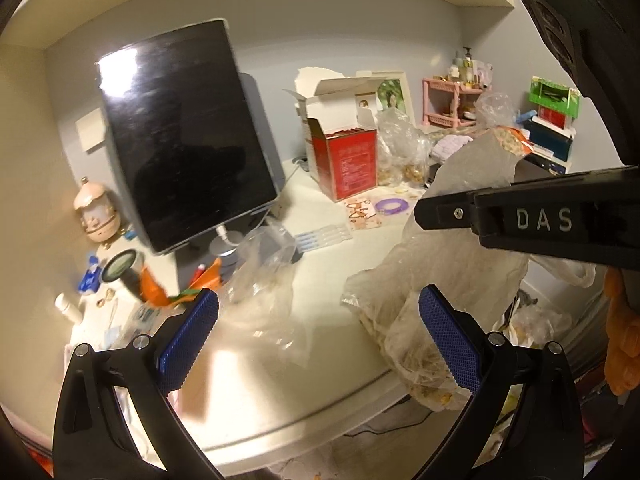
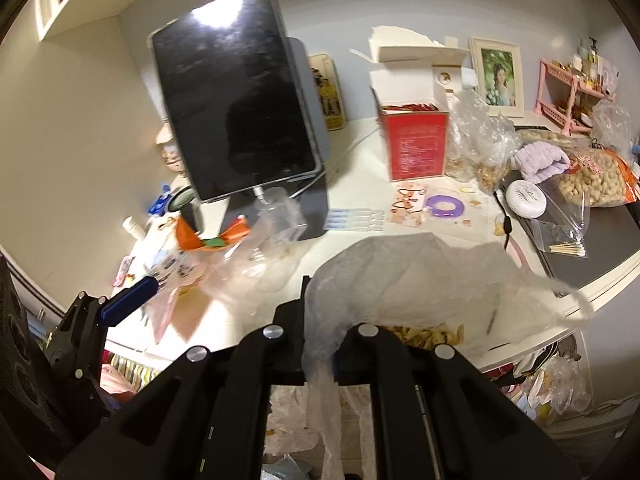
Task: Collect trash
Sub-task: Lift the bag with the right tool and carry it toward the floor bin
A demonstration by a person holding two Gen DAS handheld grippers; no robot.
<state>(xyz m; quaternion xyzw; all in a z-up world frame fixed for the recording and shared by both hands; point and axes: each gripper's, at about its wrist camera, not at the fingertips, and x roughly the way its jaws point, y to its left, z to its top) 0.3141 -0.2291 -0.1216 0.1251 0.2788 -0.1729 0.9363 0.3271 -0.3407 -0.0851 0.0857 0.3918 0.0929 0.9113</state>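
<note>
I am pinching a crumpled translucent plastic bag (image 2: pixel 420 280) in my right gripper (image 2: pixel 320 344), jaws closed tight on its film, and it is hanging over the near edge of the white desk (image 1: pixel 280 392) with snack crumbs showing inside. My left gripper (image 1: pixel 320 340) is standing wide open and empty just beside it. A second clear bag (image 1: pixel 260 280) is lying on the desk further left. Further off are sitting a dark tablet (image 1: pixel 180 136) and a red box (image 1: pixel 352 164).
</note>
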